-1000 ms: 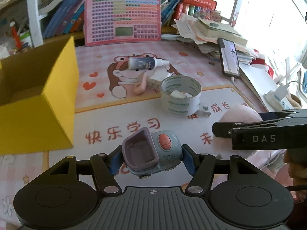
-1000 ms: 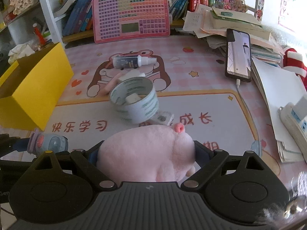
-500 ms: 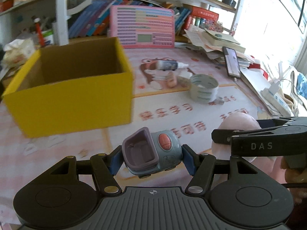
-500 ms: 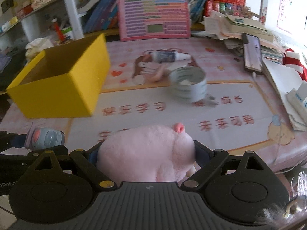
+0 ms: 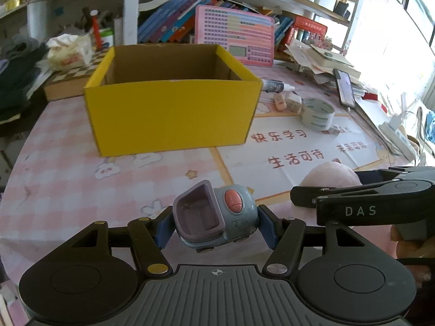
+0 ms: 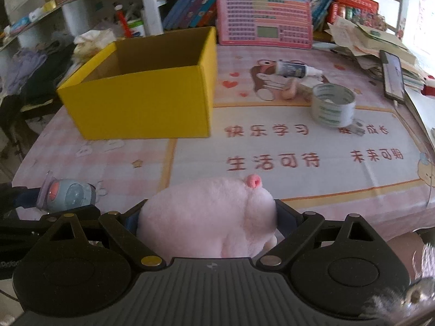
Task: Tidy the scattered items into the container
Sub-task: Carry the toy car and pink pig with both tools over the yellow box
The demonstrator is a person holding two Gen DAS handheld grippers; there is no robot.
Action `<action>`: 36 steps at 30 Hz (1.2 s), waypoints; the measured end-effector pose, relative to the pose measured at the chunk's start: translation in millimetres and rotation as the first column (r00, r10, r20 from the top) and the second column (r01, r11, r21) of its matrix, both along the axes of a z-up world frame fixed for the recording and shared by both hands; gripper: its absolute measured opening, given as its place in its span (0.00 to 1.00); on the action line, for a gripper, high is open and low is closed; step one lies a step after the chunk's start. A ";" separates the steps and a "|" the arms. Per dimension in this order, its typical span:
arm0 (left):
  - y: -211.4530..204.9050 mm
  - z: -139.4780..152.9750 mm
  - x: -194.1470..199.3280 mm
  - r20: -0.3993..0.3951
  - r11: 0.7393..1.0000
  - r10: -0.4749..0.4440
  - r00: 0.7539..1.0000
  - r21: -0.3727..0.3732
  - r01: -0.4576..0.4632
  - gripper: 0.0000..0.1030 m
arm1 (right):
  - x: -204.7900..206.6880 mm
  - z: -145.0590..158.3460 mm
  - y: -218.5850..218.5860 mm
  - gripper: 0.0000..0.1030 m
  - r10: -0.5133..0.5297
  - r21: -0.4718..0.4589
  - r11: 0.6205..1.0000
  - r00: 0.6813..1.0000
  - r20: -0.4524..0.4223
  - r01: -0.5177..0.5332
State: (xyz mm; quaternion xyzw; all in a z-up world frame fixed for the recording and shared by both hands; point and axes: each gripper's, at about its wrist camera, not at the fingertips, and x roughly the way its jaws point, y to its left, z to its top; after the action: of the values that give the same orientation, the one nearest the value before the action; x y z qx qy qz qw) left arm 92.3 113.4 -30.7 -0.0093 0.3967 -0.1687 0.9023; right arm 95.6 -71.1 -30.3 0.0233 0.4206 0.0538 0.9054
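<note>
Toy car [image 5: 214,217] sits clamped inside left hand-held gripper [image 5: 214,226] (box [image 5: 171,114] ahead).

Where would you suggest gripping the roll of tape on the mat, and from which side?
The tape roll lies flat with its hole upward and something small and white inside. Probably best to come from above, one finger in the hole and one outside, pinching the near wall; the far side is crowded by the dropper bottle and small items.
</note>
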 end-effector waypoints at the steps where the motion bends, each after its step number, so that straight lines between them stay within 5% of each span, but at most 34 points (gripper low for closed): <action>1: 4.3 -0.6 -0.5 -0.001 1.000 0.004 1.000 -0.004 -0.004 0.61 | -0.4 0.1 4.2 0.89 0.004 -0.003 1.000 1.000 -0.001 -0.004; 26: 50.5 3.3 24.6 0.040 0.996 0.084 0.996 -0.033 -0.082 0.61 | 33.6 11.6 58.8 0.89 0.121 -0.058 0.991 0.992 0.043 -0.118; 36: 46.6 22.8 51.0 0.132 0.996 0.086 0.988 -0.023 -0.084 0.61 | 58.4 34.2 64.3 0.89 0.165 -0.134 0.981 0.969 0.185 -0.141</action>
State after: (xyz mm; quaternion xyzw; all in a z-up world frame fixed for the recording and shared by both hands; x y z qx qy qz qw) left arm 143.3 160.0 -7.9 -0.0227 0.3335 -0.1337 0.9329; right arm 154.0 -6.8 3.9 -0.0690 0.3325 0.1004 0.9352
